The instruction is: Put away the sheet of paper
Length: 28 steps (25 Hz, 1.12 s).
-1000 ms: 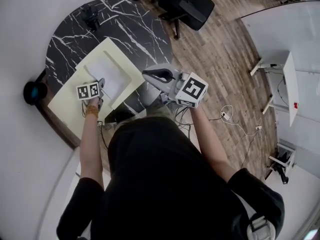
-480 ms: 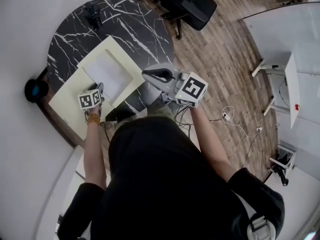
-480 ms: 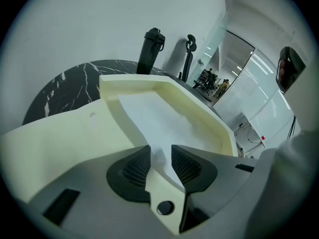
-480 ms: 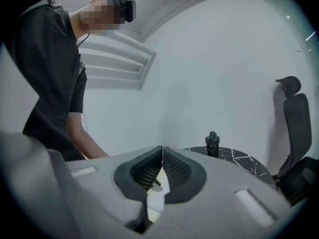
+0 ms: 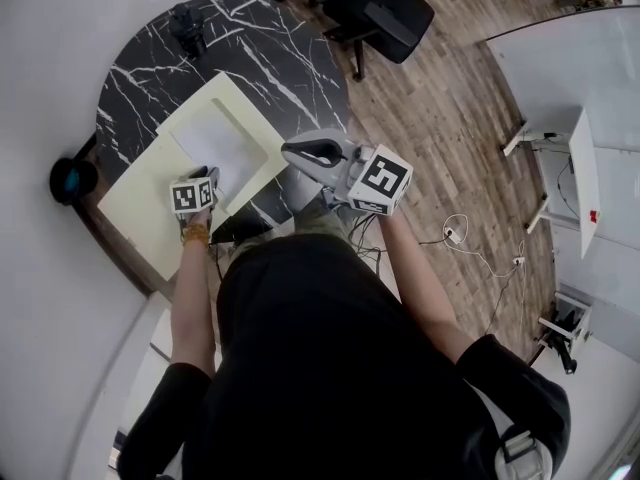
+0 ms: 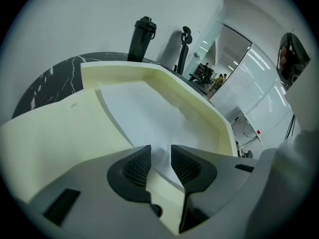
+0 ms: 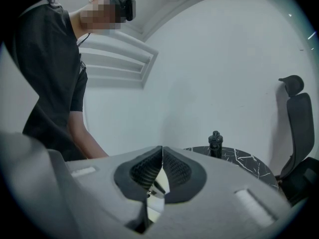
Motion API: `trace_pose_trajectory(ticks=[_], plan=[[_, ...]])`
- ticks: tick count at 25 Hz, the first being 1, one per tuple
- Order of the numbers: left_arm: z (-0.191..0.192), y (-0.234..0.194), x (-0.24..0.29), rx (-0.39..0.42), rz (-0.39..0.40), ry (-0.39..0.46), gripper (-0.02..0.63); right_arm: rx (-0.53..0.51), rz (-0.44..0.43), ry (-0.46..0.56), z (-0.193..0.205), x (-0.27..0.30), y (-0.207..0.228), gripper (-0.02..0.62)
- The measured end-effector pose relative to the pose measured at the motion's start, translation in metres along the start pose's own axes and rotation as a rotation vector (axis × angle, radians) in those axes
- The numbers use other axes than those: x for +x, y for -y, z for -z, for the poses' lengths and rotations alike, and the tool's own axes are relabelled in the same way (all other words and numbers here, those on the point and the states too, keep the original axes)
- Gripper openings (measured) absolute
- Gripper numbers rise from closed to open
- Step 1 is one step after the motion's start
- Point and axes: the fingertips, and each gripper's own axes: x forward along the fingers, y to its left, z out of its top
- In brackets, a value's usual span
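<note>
Sheet of paper (image 6: pixel 149 111) lies flat in the cream tray (image 6: pixel 55 133) on the marble tabletop (image 5: pixel 270 58), its near corner showing unclamped between the just-opened, parted fingers (image 6: pixel 135 167) of the left gripper (image 6: pixel 160 156); the right gripper (image 7: pixel 162 157) fingers meet, empty.

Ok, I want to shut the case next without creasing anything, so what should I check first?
1. The sheet of paper lies inside the cream case: ok.
2. Its near corner flat: cannot tell.
3. The left gripper not gripping: ok; its jaws have just been opening, paper corner between them, pads off it.
4. The right gripper free: ok, shut, empty.
5. The bottle apart from the case: ok.
</note>
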Motion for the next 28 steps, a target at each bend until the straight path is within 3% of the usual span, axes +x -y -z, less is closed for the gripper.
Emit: trace_pose_trajectory(ticks=[6,16,28], plan=[[-0.015,0.001,-0.003,0.015,-0.007,0.03,0.138,-0.005,0.007,-0.006,0.0,0.0,-0.002,0.002],[-0.008,0.012,-0.055,0.009,-0.017,0.177,0.138,-0.01,-0.025,-0.008,-0.002,0.02,-0.011,0.002],[-0.007,0.026,-0.126,0.072,-0.023,0.308,0.135,-0.024,-0.083,-0.042,0.009,0.073,-0.039,0.002]])
